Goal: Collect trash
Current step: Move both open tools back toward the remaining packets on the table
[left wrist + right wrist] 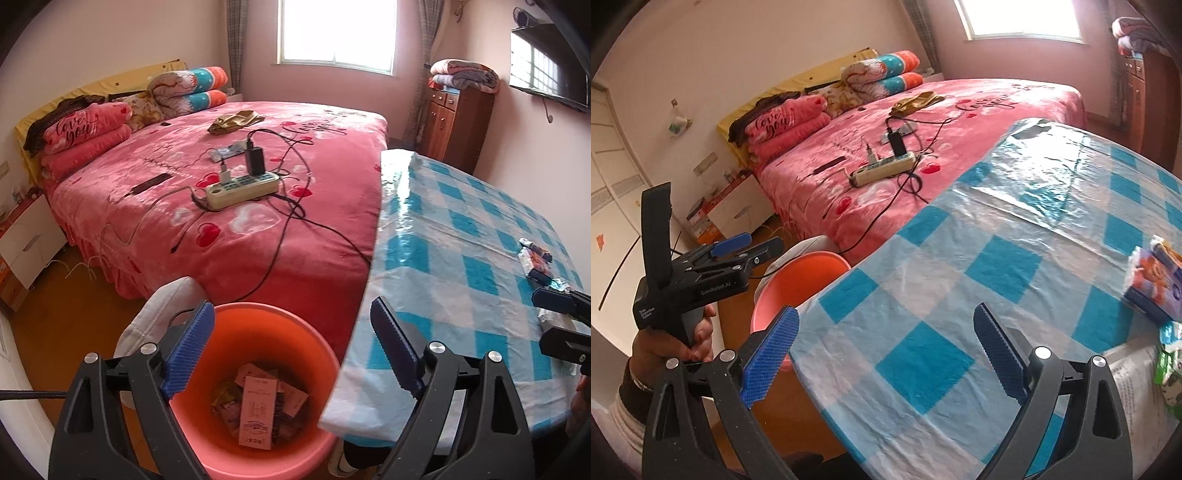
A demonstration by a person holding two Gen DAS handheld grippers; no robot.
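Currently left tool (291,347) gapes empty above orange bin (317,354); right tool (886,354) open over tabletop (997,229). Remaining wrappers (1156,284) lie at far right edge. Risk: glossy cover lets packets slide off during pinch.

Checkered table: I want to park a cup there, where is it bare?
The table is bare from its bed-side edge across the middle. Wrappers and paper crowd the right edge. The orange bin stands beside the near-left edge.
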